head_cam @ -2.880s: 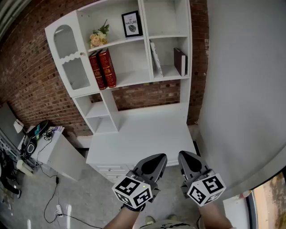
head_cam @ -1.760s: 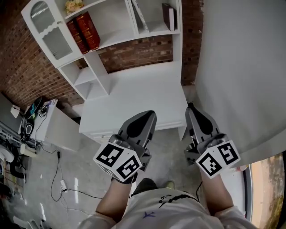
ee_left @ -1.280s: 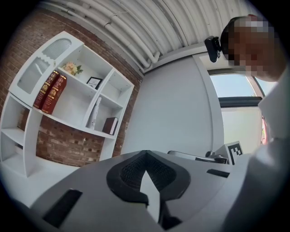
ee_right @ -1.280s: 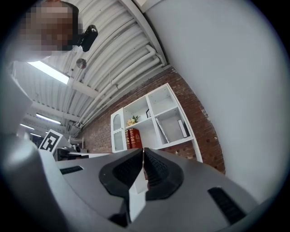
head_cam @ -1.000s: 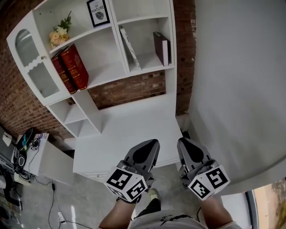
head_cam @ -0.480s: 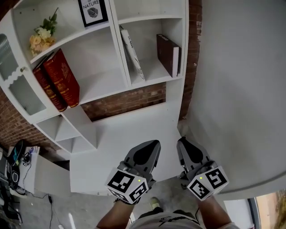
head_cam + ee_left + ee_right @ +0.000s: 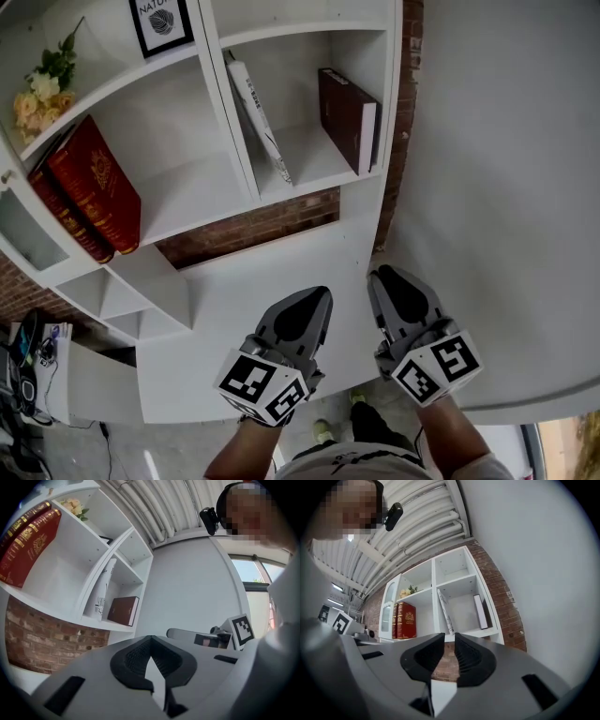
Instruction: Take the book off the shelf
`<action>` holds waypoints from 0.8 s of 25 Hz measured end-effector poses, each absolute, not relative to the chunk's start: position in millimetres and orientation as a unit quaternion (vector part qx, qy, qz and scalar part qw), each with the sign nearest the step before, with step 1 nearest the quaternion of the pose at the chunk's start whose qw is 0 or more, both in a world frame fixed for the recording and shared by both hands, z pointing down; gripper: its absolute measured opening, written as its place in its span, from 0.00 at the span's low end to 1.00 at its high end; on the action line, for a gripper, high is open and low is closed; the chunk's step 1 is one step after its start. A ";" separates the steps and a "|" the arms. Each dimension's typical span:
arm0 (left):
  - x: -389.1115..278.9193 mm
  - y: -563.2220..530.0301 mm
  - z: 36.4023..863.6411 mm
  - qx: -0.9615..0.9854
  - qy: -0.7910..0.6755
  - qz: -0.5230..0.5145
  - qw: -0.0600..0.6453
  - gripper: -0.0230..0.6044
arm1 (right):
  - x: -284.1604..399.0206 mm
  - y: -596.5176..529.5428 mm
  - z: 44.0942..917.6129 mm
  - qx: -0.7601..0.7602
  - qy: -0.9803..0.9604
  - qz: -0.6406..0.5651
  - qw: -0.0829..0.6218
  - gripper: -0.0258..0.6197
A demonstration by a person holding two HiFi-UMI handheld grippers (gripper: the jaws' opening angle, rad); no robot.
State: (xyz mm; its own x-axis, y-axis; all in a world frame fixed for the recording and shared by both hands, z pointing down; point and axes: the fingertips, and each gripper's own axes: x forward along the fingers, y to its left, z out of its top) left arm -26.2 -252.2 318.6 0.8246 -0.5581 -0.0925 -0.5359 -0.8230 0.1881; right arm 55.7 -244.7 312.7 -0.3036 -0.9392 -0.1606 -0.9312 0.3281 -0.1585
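Note:
A dark brown book point(image 7: 347, 120) stands upright in the right shelf compartment, and a thin white book point(image 7: 258, 117) leans against that compartment's left wall. Two red books point(image 7: 89, 192) lean in the compartment to the left. Both grippers hang low over the white desk, well short of the shelf. My left gripper point(image 7: 317, 298) is shut and empty; its tips meet point(image 7: 150, 639). The jaws of my right gripper point(image 7: 382, 279) are opening, with a narrow gap point(image 7: 450, 637) and nothing between them. The brown book point(image 7: 480, 611) shows beyond the right jaws.
The white shelf unit point(image 7: 234, 159) stands against a brick wall above a white desk top point(image 7: 253, 291). A framed print point(image 7: 161, 23) and a bunch of flowers point(image 7: 42, 80) sit on the upper shelf. A pale wall point(image 7: 506, 187) closes in on the right.
The shelf has grown larger and nearer in the head view, and its books have shifted left. Both grippers stay low in the picture, side by side.

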 end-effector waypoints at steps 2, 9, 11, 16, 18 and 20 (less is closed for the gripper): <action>-21.4 -264.7 314.7 0.950 -0.295 -0.067 0.071 0.05 | 67.4 -269.2 305.7 -0.579 0.806 -0.014 0.121 0.18; 3.6 -300.5 299.6 0.940 -0.330 -0.063 0.062 0.05 | 122.0 -353.3 280.3 -0.597 0.793 0.008 0.122 0.31; 8.6 -309.5 298.5 0.936 -0.341 -0.063 0.061 0.05 | 131.4 -373.7 274.2 -0.599 0.792 0.019 0.117 0.33; 17.5 -330.6 298.7 0.927 -0.360 -0.071 0.073 0.05 | 136.4 -412.8 265.1 -0.595 0.796 0.046 0.100 0.35; 21.5 -336.5 298.2 0.925 -0.368 -0.072 0.070 0.05 | 135.0 -424.1 264.4 -0.595 0.797 0.059 0.090 0.36; 25.6 -341.5 297.2 0.922 -0.375 -0.072 0.066 0.05 | 134.2 -435.0 264.5 -0.594 0.798 0.069 0.079 0.37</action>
